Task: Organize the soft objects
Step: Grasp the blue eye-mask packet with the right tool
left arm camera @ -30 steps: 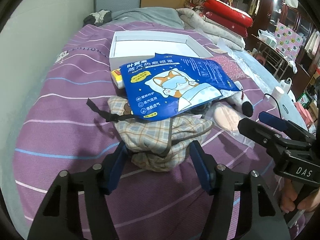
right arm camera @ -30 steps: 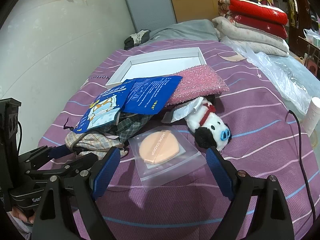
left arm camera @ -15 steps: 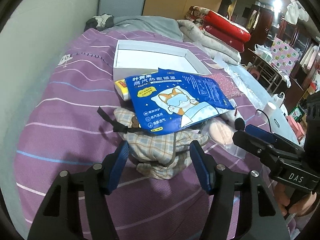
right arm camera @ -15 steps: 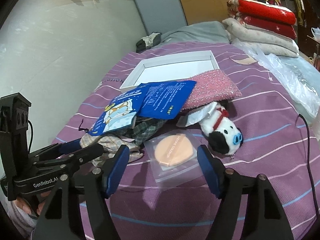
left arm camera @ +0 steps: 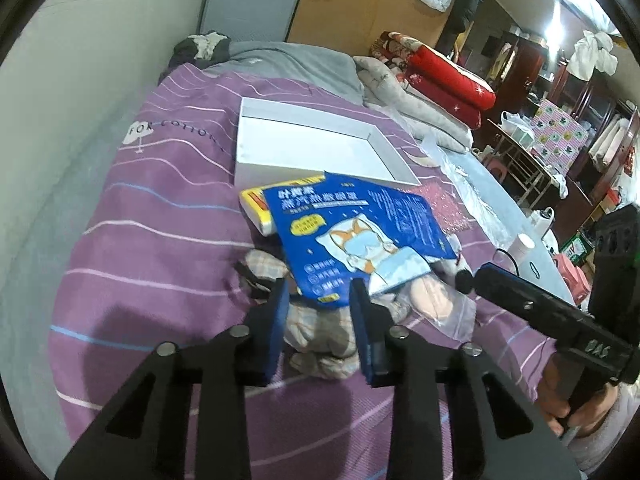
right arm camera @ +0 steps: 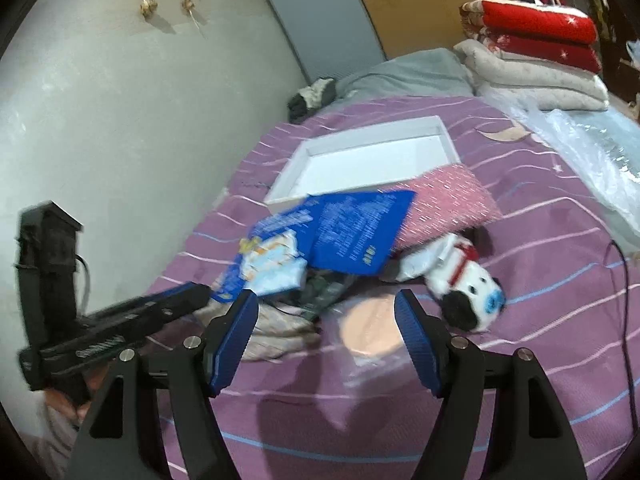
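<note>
Plaid cloth is lying bunched on the bed under a blue packet, soft and light; best pinched at a fold. Left gripper is closing around it; right gripper is hovering half-open, holding nothing.

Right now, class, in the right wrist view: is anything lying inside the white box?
No. The white box shows only its bare white floor; the blue packet lies in front of it, on the bedspread pile.

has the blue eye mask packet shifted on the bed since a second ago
Cannot tell. In both wrist views the blue packet overlaps the near edge of the white box as before; its apparent shift looks like camera motion.
</note>
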